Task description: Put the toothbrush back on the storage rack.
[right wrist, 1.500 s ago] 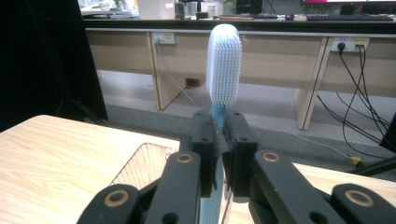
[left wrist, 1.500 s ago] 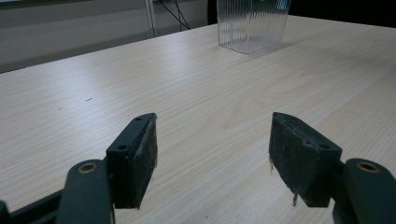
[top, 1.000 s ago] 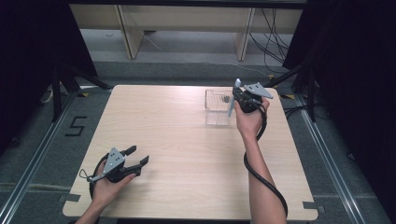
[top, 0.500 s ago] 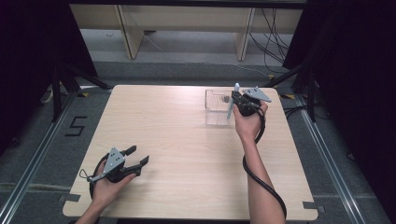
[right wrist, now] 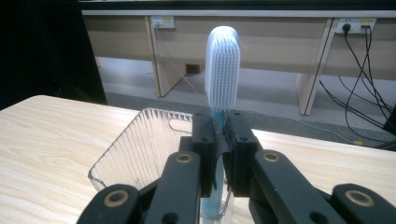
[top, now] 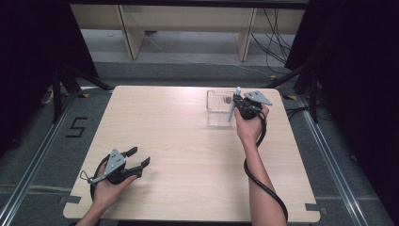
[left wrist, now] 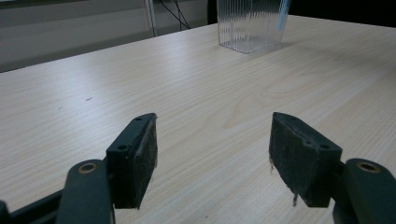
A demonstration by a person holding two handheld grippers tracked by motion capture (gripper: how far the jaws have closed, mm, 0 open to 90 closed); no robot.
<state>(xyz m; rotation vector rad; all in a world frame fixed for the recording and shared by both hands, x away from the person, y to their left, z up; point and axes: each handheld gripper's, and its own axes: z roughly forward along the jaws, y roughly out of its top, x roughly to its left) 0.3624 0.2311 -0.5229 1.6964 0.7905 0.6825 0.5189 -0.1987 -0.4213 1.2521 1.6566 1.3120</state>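
A toothbrush (right wrist: 222,70) with a white bristled head and a light blue handle (top: 231,109) stands upright, head up. My right gripper (right wrist: 219,135) is shut on its handle just below the head. It is held at the right side of a clear ribbed plastic box (top: 217,110) at the table's far right, and the handle's lower end reaches down by the box wall (right wrist: 135,144). My right gripper (top: 235,101) hovers over that box's right edge. My left gripper (top: 139,157) rests near the front left corner, its jaws wide open (left wrist: 212,154) with nothing between them.
The light wooden table (top: 179,136) stands on a dark floor, with shelving legs and cables behind it. A small dark item (top: 227,99) lies inside the box. The box (left wrist: 250,25) sits far ahead of the left gripper. A cable trails from the right forearm.
The right gripper with the toothbrush has edged slightly toward the person. The left gripper has not moved.
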